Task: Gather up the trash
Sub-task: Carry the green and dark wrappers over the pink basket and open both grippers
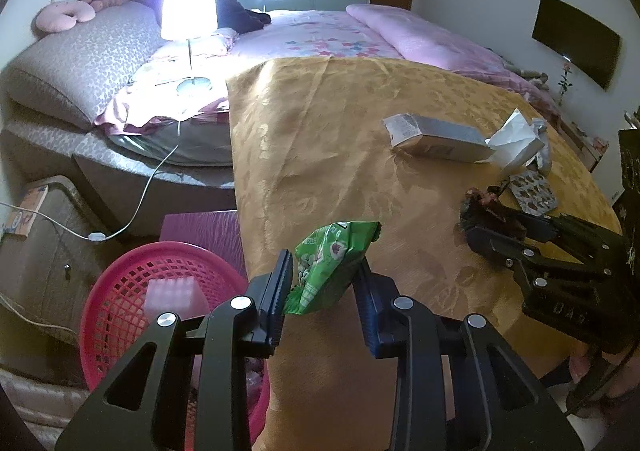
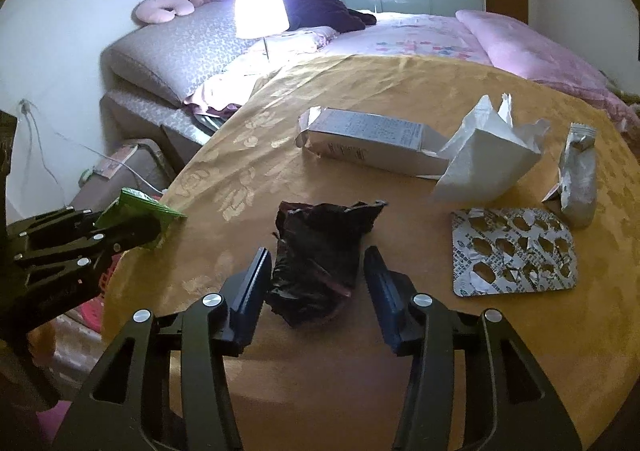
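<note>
My left gripper (image 1: 325, 275) is shut on a green snack wrapper (image 1: 330, 265) and holds it above the table's left edge; the wrapper also shows in the right wrist view (image 2: 138, 211). My right gripper (image 2: 316, 271) is open, its fingers on either side of a crumpled dark wrapper (image 2: 320, 251) lying on the gold tablecloth (image 2: 248, 155). Farther back lie an open white carton (image 2: 368, 141), a crumpled tissue (image 2: 486, 155), a silver sachet (image 2: 578, 183) and an empty pill blister sheet (image 2: 514, 251).
A pink plastic basket (image 1: 132, 283) with a clear item inside stands on the floor left of the table, below my left gripper. A bed (image 1: 320, 35) with a lit lamp (image 1: 189, 7) lies behind. A cable (image 1: 152, 179) runs down by the bed.
</note>
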{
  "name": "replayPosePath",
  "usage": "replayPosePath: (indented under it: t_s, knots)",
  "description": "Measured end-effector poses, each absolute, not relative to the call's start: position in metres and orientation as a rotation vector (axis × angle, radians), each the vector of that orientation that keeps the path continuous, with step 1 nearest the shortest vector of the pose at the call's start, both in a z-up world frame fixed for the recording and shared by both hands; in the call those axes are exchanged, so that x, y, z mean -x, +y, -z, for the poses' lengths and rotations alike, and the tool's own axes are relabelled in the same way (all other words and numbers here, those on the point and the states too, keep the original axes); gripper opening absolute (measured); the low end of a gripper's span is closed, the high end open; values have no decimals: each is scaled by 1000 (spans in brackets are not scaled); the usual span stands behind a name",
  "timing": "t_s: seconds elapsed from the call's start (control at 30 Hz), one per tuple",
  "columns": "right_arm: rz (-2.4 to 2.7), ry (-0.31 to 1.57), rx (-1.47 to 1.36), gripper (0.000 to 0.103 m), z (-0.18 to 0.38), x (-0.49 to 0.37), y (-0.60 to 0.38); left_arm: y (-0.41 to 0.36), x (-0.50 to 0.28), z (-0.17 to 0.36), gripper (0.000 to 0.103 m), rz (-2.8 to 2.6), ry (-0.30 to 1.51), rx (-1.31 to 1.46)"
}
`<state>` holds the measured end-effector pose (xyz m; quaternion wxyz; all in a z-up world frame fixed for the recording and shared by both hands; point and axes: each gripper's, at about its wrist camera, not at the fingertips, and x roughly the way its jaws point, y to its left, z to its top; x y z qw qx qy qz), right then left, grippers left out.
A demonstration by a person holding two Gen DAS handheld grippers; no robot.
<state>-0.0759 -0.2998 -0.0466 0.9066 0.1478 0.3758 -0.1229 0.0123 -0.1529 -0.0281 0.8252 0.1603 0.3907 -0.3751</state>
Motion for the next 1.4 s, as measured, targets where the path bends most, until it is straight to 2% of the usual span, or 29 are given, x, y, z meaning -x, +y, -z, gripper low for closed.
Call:
replayPosePath:
  t_s: [0.23, 1.4]
  knots:
    - [243, 777, -282, 40, 45, 71, -296, -150, -14, 27, 29, 790, 826, -334]
    - [70, 708, -225, 40, 5, 21, -240, -69, -50, -2, 29, 513, 793, -205]
